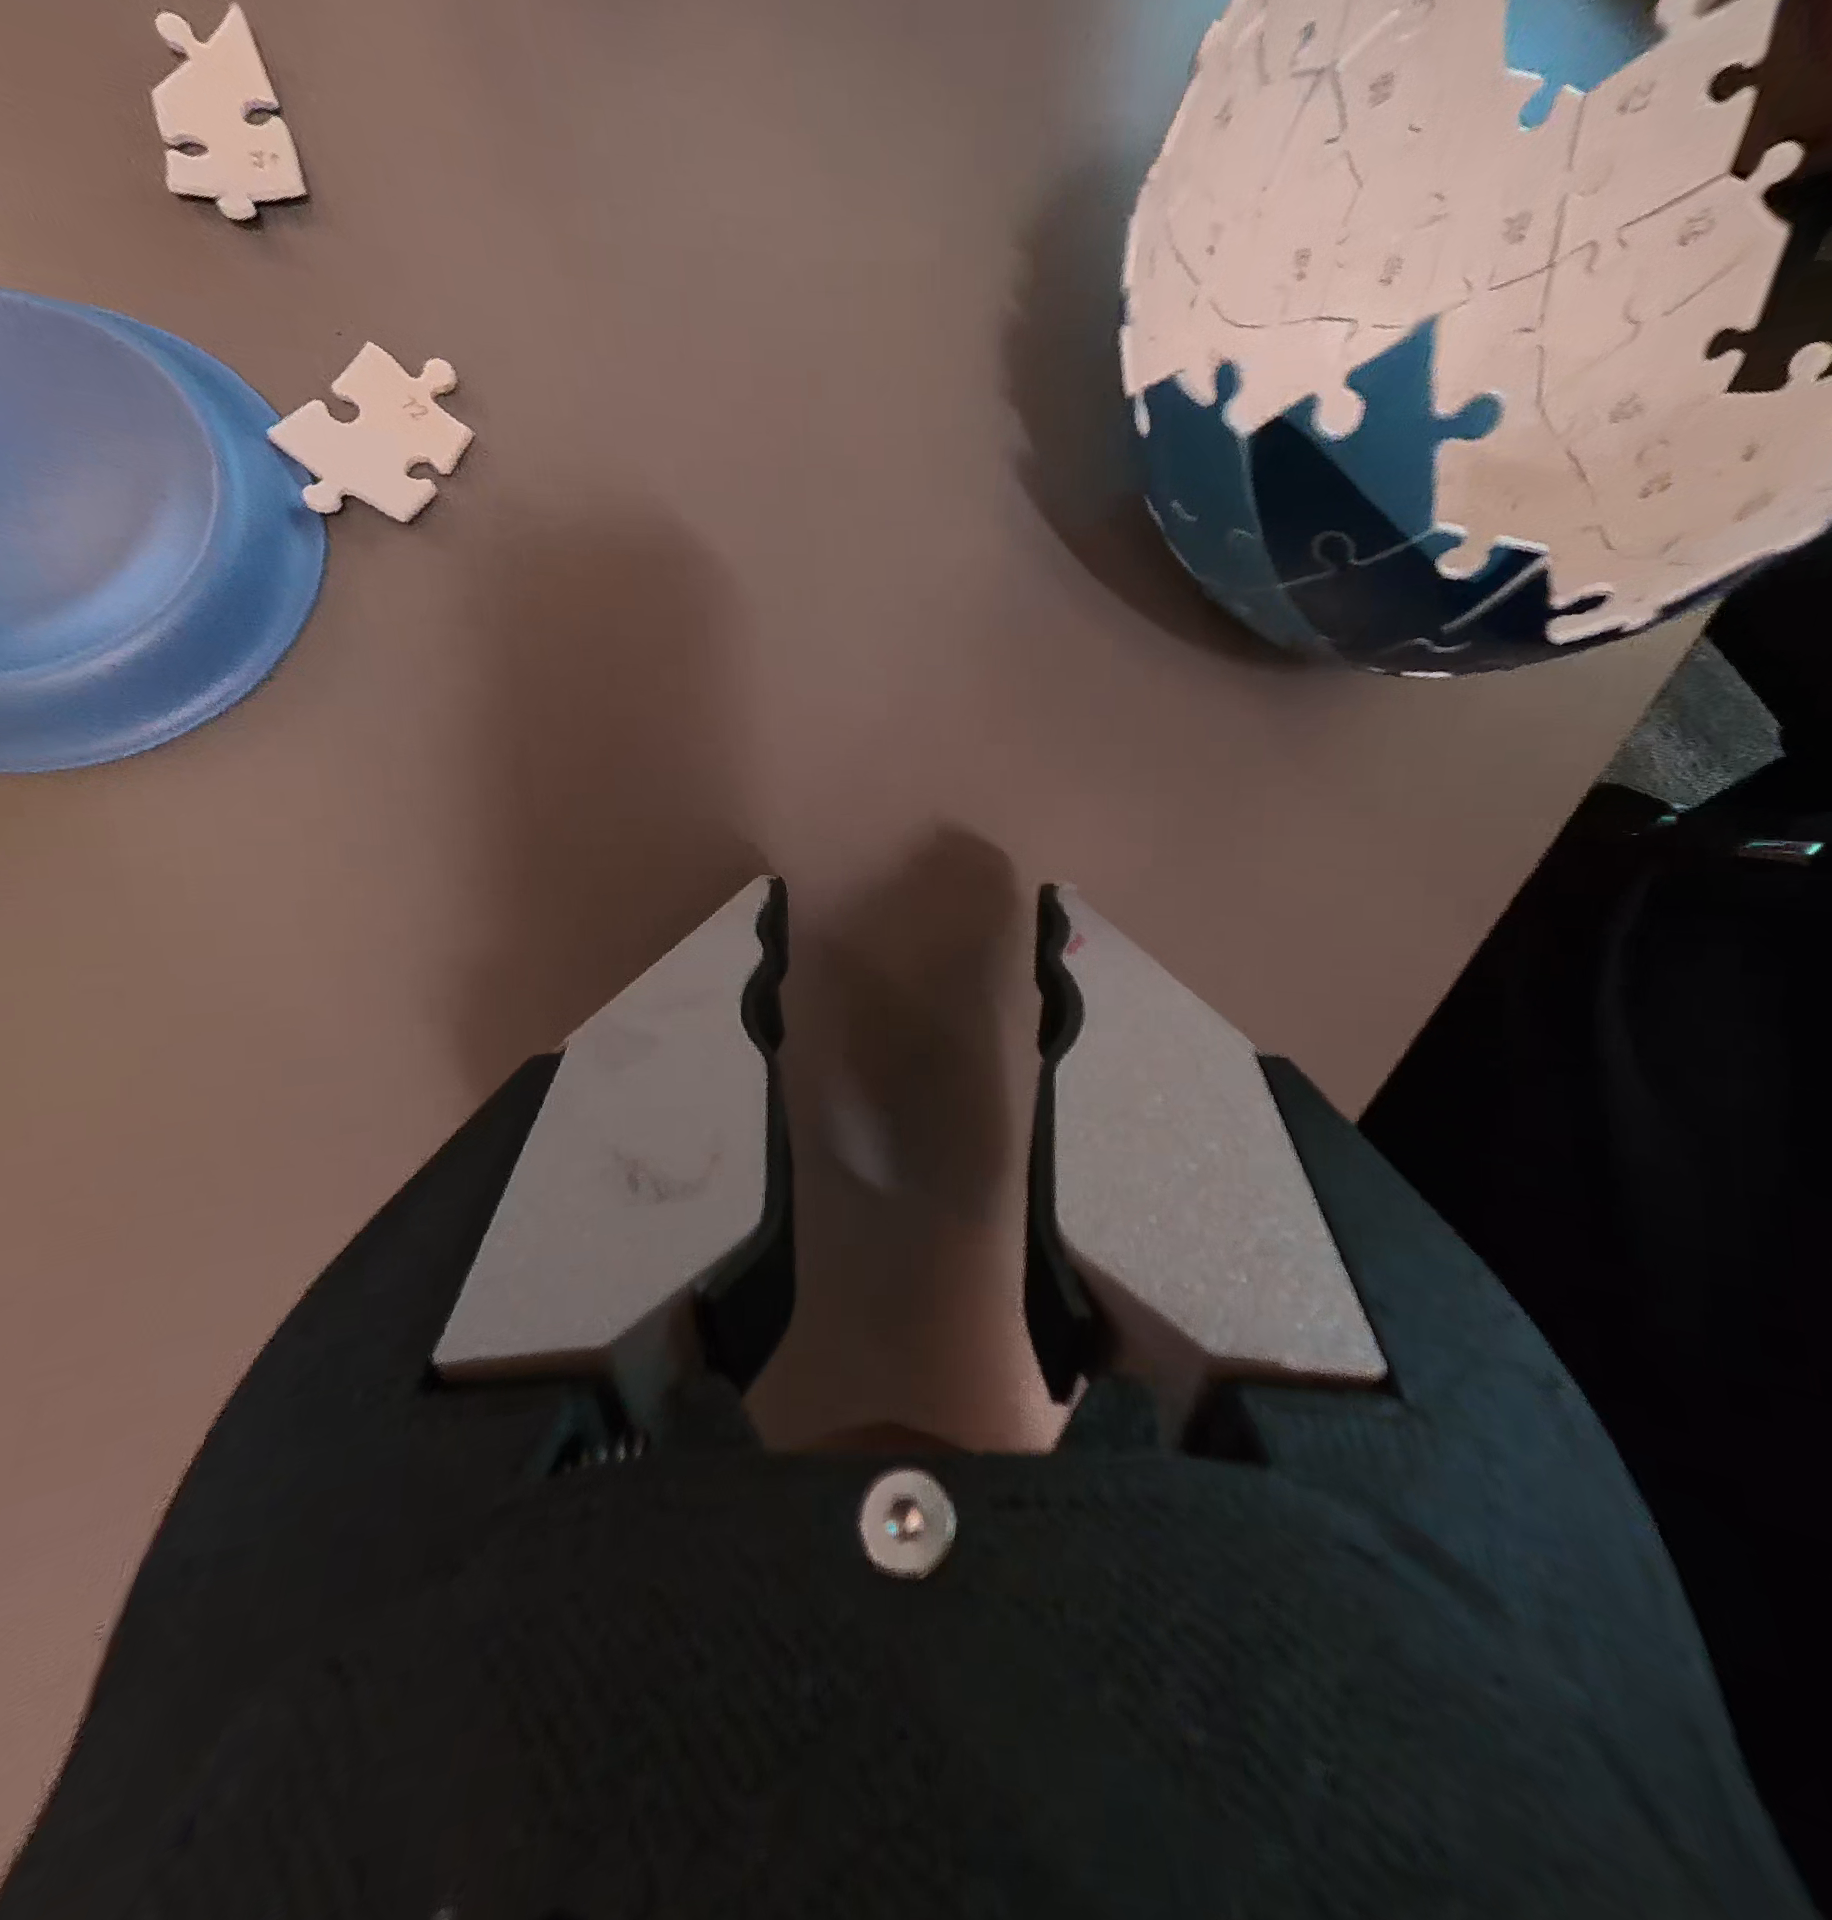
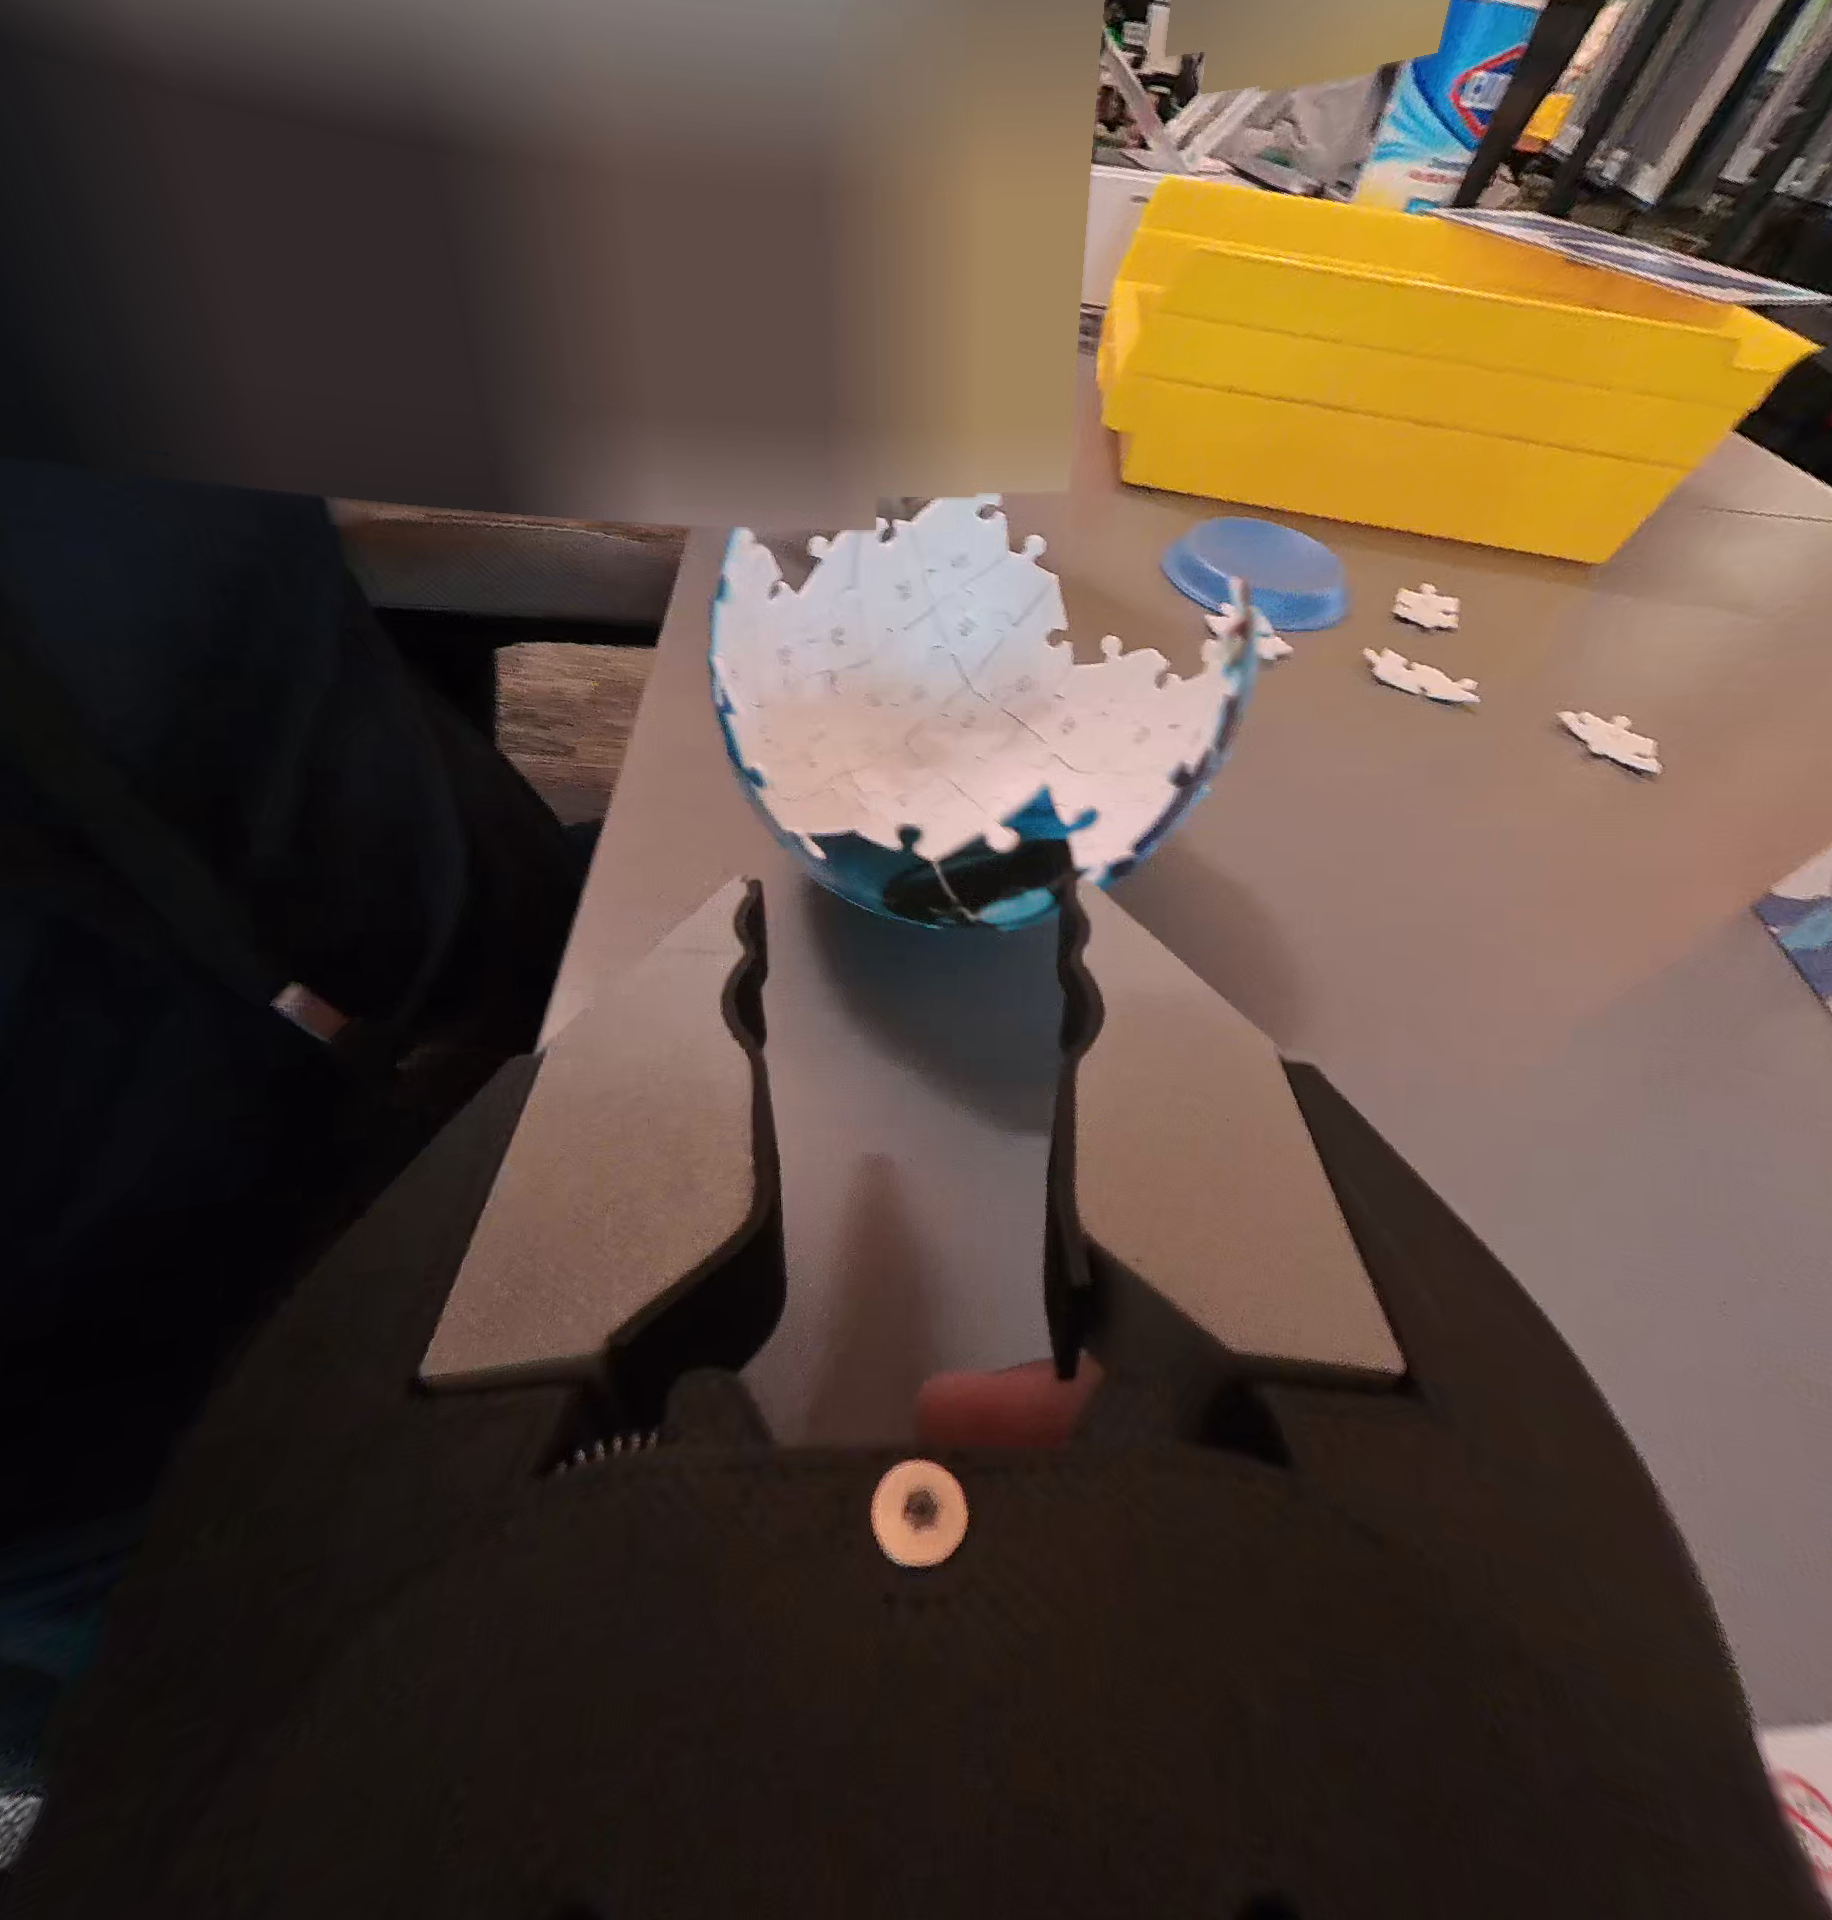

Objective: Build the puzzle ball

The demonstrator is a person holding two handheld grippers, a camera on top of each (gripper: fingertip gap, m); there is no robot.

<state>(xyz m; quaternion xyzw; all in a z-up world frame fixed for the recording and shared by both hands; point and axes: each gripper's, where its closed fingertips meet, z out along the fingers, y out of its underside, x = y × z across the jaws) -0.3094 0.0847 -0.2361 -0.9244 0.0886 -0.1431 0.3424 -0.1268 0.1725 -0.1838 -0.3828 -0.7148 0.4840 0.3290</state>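
Left gripper [image 1: 912, 904] with black textured housing, grey wedge-shaped fingers [image 1: 642, 1143] edged by wavy black pads, silver screw at lower centre, faint pink mark on one tip, right gripper [image 2: 907, 914] alike, pale screw, person's dark clothing at frame left

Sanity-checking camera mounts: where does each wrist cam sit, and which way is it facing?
Left wrist view: on the left gripper, aimed steeply down at the grey table; its open grey fingers show.
Right wrist view: on the right gripper, facing shallowly across the table toward stacked yellow plastic bins; open fingers, a fingertip behind them.
Shared: half-built blue-and-white puzzle ball, round blue plastic stand, loose white puzzle pieces.
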